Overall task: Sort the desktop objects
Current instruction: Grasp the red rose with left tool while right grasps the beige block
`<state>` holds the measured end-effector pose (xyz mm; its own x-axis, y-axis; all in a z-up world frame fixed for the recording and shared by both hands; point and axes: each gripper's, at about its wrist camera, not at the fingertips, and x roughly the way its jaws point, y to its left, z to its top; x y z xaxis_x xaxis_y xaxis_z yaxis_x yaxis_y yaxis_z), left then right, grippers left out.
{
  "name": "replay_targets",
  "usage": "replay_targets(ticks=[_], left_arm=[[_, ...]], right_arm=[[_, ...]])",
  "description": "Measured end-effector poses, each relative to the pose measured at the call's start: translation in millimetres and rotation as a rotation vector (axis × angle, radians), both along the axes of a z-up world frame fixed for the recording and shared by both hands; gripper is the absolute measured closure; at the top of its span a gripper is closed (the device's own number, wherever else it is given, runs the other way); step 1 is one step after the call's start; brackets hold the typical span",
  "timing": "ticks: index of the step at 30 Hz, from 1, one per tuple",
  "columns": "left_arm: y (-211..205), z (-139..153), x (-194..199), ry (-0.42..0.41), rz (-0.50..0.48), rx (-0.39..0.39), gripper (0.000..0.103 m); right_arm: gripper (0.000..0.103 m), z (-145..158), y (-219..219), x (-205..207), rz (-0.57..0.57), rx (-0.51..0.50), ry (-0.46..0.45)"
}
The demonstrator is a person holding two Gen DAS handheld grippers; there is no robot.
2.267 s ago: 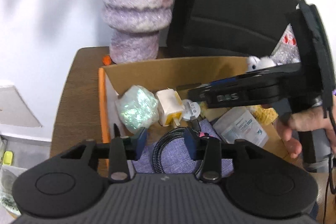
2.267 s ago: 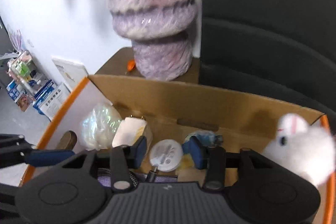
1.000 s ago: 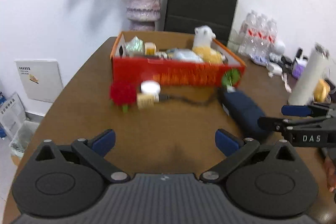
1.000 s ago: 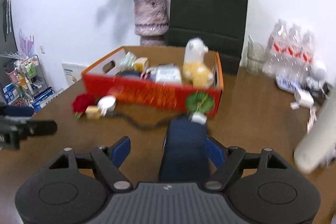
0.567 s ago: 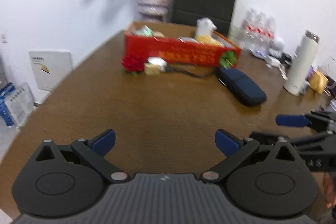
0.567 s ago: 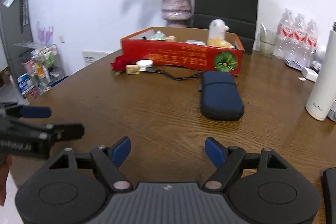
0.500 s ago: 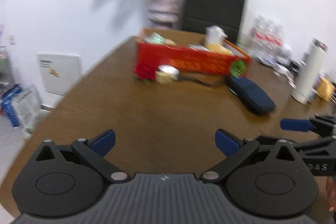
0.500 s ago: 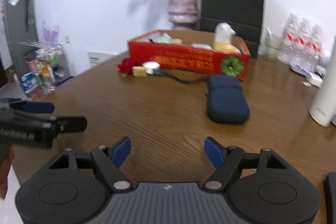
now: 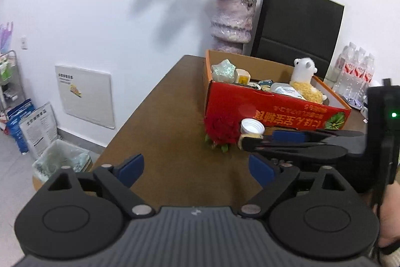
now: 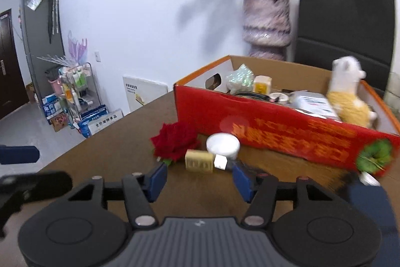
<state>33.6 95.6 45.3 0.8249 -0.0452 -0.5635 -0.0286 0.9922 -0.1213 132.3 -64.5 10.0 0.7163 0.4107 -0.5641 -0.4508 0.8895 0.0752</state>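
Observation:
A red cardboard box (image 9: pixel 275 106) (image 10: pixel 275 126) stands on the brown table and holds a white-and-yellow plush alpaca (image 9: pixel 303 81) (image 10: pixel 347 96), a charger block and several small items. In front of it lie a red fabric rose (image 9: pixel 221 129) (image 10: pixel 176 140), a white round cap (image 9: pixel 252 126) (image 10: pixel 223 143) and a small beige block (image 10: pixel 199 161). A dark blue case (image 10: pixel 370 202) lies at the right. My left gripper (image 9: pixel 196 167) is open and empty over the table. My right gripper (image 10: pixel 200 178) is open and empty, just short of the beige block; it also shows in the left wrist view (image 9: pixel 252 142).
A purple vase (image 9: pixel 232 21) with dried flowers and a black paper bag (image 9: pixel 297 34) stand behind the box. Water bottles (image 9: pixel 355 69) are at the far right. The table's left edge drops to a floor with a bin (image 9: pixel 60 162) and a rack (image 10: pixel 72 89).
Both grippers have moved forward and left, closer to the rose, cap and block in front of the box. The right gripper's jaws have narrowed somewhat. Nothing was picked up.

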Motion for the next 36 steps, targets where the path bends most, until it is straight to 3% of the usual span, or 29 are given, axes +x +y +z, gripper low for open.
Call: replay_targets(ticks=[1,3,6,12,13,14,16,17,20,24,27,33,36], left_arm=[[0,0,10,0.005,-0.010,0.011,0.015],[-1,0,28,0.012,-0.045,0.022,0.016],[-2,-2,53,0.012,-0.112,-0.031,0.018],[-32,-19,99,0.054,-0.152,-0.001,0.021],[-37,-24,106,0.066,-0.155,0.008,0.026],[-42,-29,111,0.080,-0.152,0.029,0.041],[-47,-36,114,0.104,-0.140,0.066,0.061],[-45,-37,111,0.099,-0.140,0.053,0.063],[-37,-35,91,0.120,-0.132,-0.046,0.067],[-38,-23,32,0.089,-0.120,-0.090,0.069],[-47,-19,-14,0.095,-0.176,-0.144,0.069],[-86,-24,-81,0.117,-0.290,-0.089,0.066],[-97,-26,-95,0.115,-0.303,-0.041,0.050]], right_arm=[[0.051,-2,4,7,0.000,0.004,0.007],[0.073,-8,9,16,-0.009,0.005,0.019],[0.074,-9,0,13,-0.040,0.027,0.021],[0.074,5,-56,-21,-0.075,0.117,0.030],[0.074,8,-64,-29,-0.081,0.123,0.025],[0.074,11,-70,-34,-0.087,0.125,0.024],[0.074,16,-82,-45,-0.102,0.119,0.014],[0.074,18,-87,-52,-0.105,0.113,0.008],[0.074,20,-95,-69,-0.099,0.067,-0.006],[0.074,15,-97,-101,-0.052,-0.003,-0.018],[0.074,7,-101,-126,-0.034,-0.032,0.004],[0.074,0,-117,-172,-0.022,-0.075,0.053],[0.073,-2,-129,-190,-0.043,-0.085,0.066]])
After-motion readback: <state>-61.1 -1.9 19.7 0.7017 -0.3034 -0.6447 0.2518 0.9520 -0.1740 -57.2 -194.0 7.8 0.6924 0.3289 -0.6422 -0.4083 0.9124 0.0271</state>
